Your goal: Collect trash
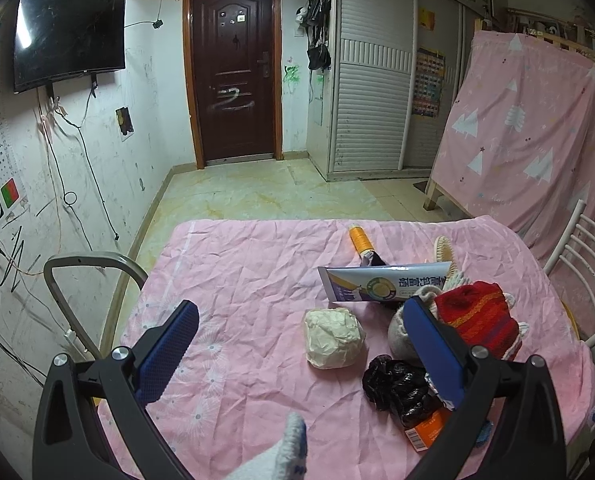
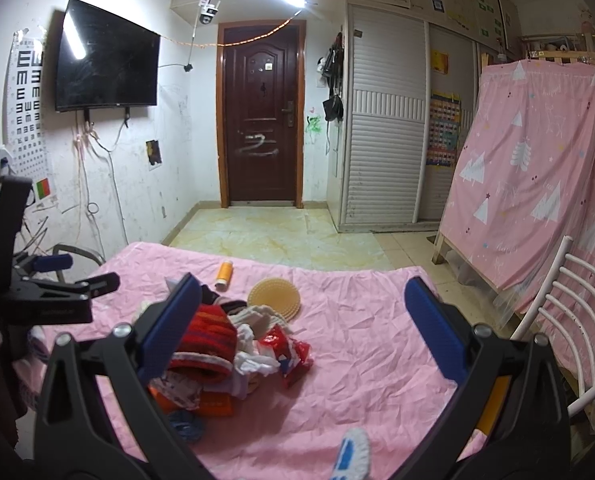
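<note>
Pink creased tablecloth covers the table, and on it a crumpled ball of pale paper lies between the wide-open fingers of the left gripper, touching neither. Just right of it sits a scrunched black plastic bag, over what may be an orange carton. Behind are a red knitted cloth and a toothpaste box. The right gripper hangs open over the table, holding nothing.
</note>
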A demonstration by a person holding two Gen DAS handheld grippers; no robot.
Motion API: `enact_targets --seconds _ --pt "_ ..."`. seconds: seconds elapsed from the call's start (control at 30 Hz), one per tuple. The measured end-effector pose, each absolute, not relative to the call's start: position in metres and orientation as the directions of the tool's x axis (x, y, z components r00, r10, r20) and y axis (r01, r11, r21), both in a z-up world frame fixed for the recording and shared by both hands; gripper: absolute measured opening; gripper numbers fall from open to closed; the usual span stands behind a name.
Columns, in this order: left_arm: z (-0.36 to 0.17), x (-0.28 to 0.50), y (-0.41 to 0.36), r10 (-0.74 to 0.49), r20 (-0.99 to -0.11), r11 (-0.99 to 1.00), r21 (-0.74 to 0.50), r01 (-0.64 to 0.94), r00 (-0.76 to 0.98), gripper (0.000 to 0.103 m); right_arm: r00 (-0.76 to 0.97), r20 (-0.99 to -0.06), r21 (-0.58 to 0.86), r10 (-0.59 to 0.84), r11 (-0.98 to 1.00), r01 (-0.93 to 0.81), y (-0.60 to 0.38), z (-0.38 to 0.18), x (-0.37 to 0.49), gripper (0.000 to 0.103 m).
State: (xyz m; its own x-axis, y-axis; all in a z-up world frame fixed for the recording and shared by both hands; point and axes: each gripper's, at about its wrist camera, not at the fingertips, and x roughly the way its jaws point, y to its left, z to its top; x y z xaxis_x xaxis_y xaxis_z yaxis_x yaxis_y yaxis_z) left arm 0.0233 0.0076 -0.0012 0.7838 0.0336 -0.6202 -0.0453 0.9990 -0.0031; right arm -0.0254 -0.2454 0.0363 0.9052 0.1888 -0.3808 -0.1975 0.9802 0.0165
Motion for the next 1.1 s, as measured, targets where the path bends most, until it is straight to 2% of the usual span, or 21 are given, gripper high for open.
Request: enact_targets --seconds 1.1 --pt "-0.020 0.045 0.016 0.066 -0.659 0.997 0.009 -0.080 0.749 0.093 0.893 -0.410 0.005 0.185 0.980 -0.201 -0.242 0.029 -0.019 0.098"
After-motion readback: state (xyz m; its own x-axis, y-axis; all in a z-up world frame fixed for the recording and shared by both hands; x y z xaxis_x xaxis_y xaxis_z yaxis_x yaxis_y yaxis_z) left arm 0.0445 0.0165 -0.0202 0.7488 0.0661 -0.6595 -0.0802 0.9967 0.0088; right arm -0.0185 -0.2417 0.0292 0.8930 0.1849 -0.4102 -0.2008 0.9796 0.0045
